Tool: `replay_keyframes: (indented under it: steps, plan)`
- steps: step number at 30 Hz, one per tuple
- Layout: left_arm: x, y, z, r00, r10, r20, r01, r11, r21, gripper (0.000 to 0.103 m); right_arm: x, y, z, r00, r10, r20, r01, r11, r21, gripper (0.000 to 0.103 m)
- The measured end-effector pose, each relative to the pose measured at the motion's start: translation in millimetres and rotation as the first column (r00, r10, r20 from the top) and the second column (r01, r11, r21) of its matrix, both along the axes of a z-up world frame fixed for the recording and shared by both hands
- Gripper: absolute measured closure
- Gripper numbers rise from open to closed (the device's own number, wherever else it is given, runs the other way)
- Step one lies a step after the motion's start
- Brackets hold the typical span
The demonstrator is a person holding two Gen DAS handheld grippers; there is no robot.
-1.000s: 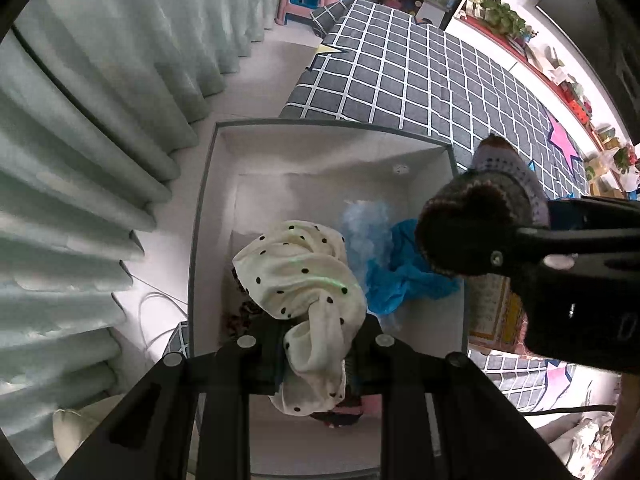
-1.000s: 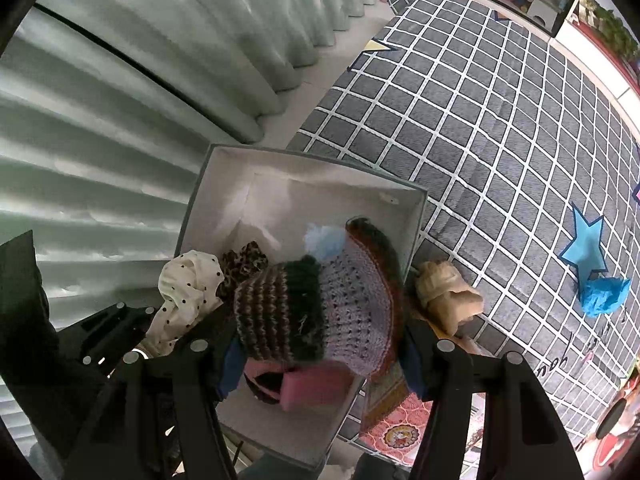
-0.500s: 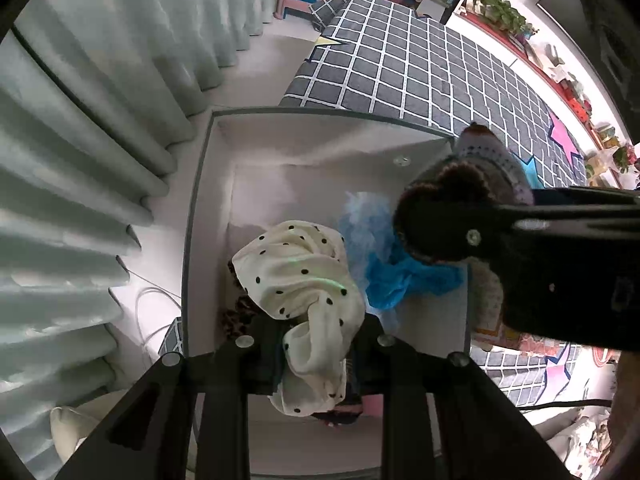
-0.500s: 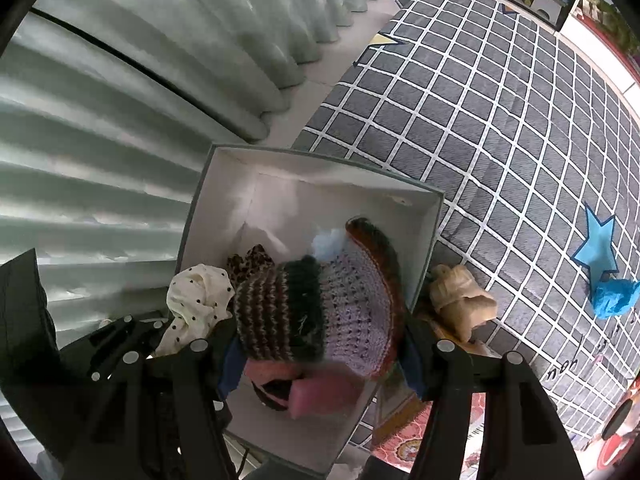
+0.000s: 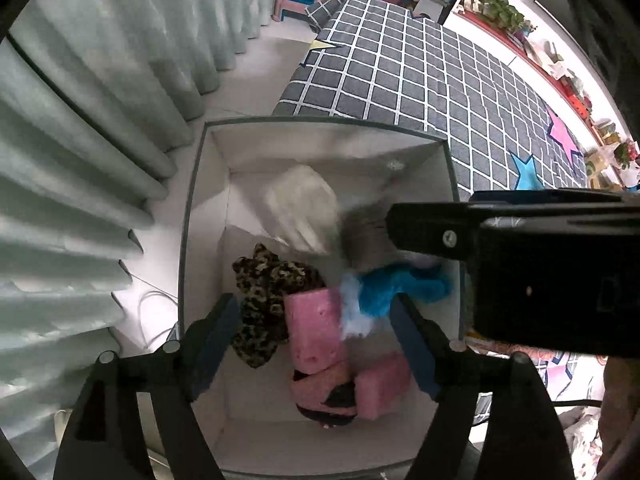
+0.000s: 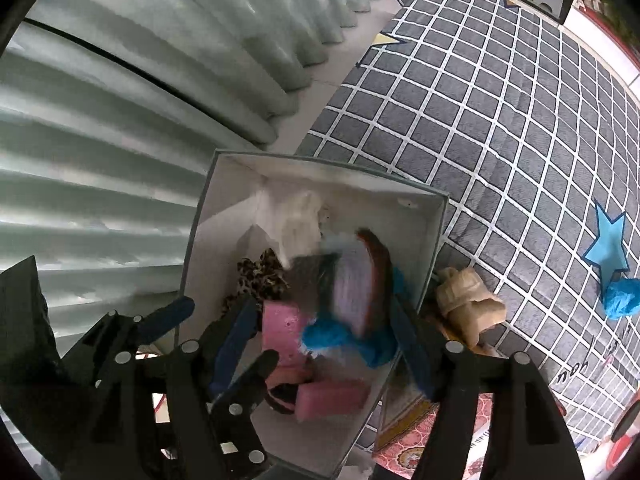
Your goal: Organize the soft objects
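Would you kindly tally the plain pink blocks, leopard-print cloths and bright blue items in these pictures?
Pink blocks: 2
Leopard-print cloth: 1
Bright blue items: 2
Total: 5

Two pink sponges (image 5: pixel 314 330) (one box (image 5: pixel 192 216)).

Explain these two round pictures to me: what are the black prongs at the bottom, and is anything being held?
No robot: a person carries a hand-held claw in each hand, each with a fisheye camera looking along its fingers. Both views look down into a white box beside a checked mat. The left claw and right claw are opening, with nothing pressed between the pads. A cream cloth and a knit hat, both blurred, appear to be dropping into the box, onto pink sponges, a leopard cloth and blue fluff. A beige toy lies outside.
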State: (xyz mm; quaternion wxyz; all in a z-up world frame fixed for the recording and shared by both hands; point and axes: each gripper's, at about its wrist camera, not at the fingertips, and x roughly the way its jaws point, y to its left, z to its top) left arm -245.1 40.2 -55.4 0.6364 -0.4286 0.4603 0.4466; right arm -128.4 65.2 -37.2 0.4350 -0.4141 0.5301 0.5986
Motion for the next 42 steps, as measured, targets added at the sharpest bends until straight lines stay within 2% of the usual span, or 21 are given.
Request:
replay_keyframes:
  steps: [1, 2, 3, 5, 10, 14, 15, 20, 25, 30, 35, 37, 38, 39, 40, 41, 42]
  plan:
    - [-1, 0, 1, 1.0, 0.007, 0.02, -0.008, 1.0, 0.005, 0.016, 1, 0, 2, 1.0, -0.008, 0.007, 0.008, 1.0, 0.011, 0.01]
    - [-1, 0, 1, 0.999, 0.013, 0.033, -0.013, 1.0, 0.006, 0.006, 3, -1, 4, 1.0, -0.018, 0.005, 0.018, 1.0, 0.021, 0.007]
    - [-2, 0, 2, 0.999, 0.018, 0.039, -0.018, 1.0, 0.01, 0.0, 6, -1, 7, 0.999, -0.031, -0.013, 0.031, 0.999, 0.028, 0.007]
    - [0, -1, 3, 0.999, 0.016, 0.04, -0.017, 1.0, 0.026, 0.0, 11, -1, 10, 0.998, -0.051, -0.031, 0.052, 0.998, 0.03, 0.006]
    - [4, -1, -1, 0.996, 0.006, 0.088, -0.006, 1.0, -0.001, 0.0, 42, -3, 29, 0.993, -0.103, -0.055, 0.106, 0.993, 0.06, 0.006]
    - [10, -2, 1, 0.994, -0.011, 0.106, 0.012, 1.0, -0.009, 0.0, 87, 0, 30, 0.982, -0.191, -0.005, 0.191, 0.981, 0.047, 0.006]
    - [13, -2, 2, 0.994, -0.012, 0.112, 0.014, 1.0, -0.014, 0.0, 102, -1, 26, 0.975, -0.222, 0.011, 0.222, 0.975, 0.033, 0.001]
    - [25, -8, 4, 0.992, -0.031, 0.12, 0.037, 0.998, -0.043, 0.0, 156, -8, -16, 0.939, -0.343, 0.016, 0.343, 0.934, -0.098, 0.001]
    - [37, -13, 2, 0.994, -0.055, 0.093, 0.062, 0.995, -0.076, 0.0, 173, -8, -71, 0.919, -0.388, -0.072, 0.357, 0.894, -0.271, 0.001]
    - [45, -19, 1, 0.996, -0.057, 0.063, 0.063, 0.993, -0.098, 0.0, 166, 5, -116, 0.926, -0.352, -0.137, 0.28, 0.883, -0.377, 0.001]
    - [55, -20, 2, 0.998, -0.048, 0.036, 0.052, 0.992, -0.115, 0.0, 154, 17, -148, 0.928, -0.319, -0.192, 0.209, 0.872, -0.442, 0.001]
    - [59, -19, 4, 0.998, -0.045, 0.033, 0.048, 0.992, -0.118, 0.0, 149, 20, -158, 0.933, -0.299, -0.199, 0.18, 0.869, -0.46, 0.015]
    - [63, -19, 5, 0.999, -0.045, 0.03, 0.048, 0.992, -0.118, 0.0, 146, 20, -160, 0.934, -0.295, -0.2, 0.174, 0.868, -0.465, 0.043]
    - [67, -19, 6, 0.998, -0.047, 0.028, 0.05, 0.992, -0.12, 0.0, 145, 20, -163, 0.932, -0.3, -0.206, 0.174, 0.864, -0.473, 0.058]
    - [71, -19, 8, 0.998, -0.051, 0.029, 0.055, 0.991, -0.122, 0.0, 147, 18, -165, 0.926, -0.312, -0.215, 0.179, 0.86, -0.478, 0.059]
    - [75, -19, 9, 0.998, -0.055, 0.031, 0.059, 0.991, -0.124, 0.0, 150, 17, -165, 0.922, -0.317, -0.222, 0.181, 0.861, -0.474, 0.069]
    - [81, -19, 10, 0.997, -0.064, 0.035, 0.067, 0.99, -0.125, 0.0, 154, 15, -162, 0.919, -0.322, -0.226, 0.189, 0.865, -0.464, 0.074]
